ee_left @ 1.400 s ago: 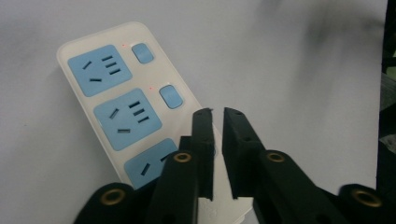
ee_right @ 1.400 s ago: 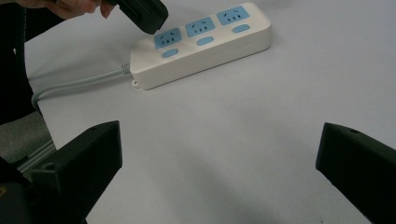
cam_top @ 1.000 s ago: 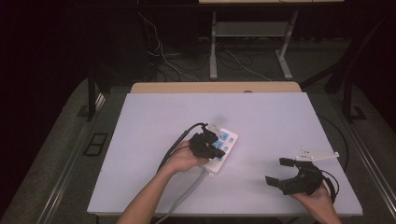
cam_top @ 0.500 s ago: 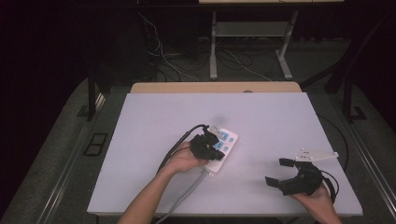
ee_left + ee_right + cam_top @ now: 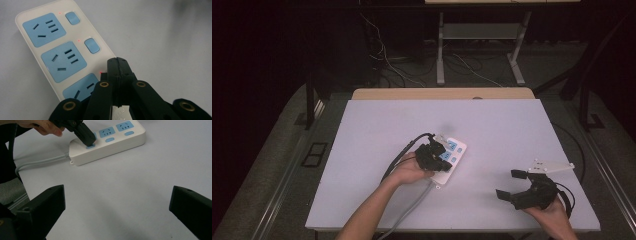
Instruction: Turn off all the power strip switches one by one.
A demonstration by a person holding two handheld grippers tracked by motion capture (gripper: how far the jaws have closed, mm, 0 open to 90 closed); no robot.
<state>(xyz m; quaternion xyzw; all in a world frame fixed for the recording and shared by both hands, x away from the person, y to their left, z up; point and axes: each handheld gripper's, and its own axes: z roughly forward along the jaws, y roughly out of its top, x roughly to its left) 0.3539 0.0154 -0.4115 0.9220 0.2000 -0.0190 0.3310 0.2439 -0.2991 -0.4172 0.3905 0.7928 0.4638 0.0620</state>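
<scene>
Little has changed over the last second: my left gripper (image 5: 117, 65) sat on the power strip (image 5: 451, 156) then and sits there now, jaws pressed together with nothing between them, tips down on the nearest blue switch (image 5: 90, 145) at the cable end of the strip. My guess is that I am pressing that switch; since the hold has not shifted, the press is either being held or just finishing. A small red dot glows beside each of the three switches, the nearest one right at my jaw tips, so I judge all three sockets live, though I cannot tell whether this one has only now lit. My right gripper (image 5: 524, 187) is parked well apart at the near right of the bench (image 5: 377, 130), jaws spread wide and empty, likewise unmoved. The strip lies flat near the middle of the bench, its grey cable (image 5: 40, 162) trailing off toward the near edge. No containers anywhere; the three blue sockets hold no plugs.
</scene>
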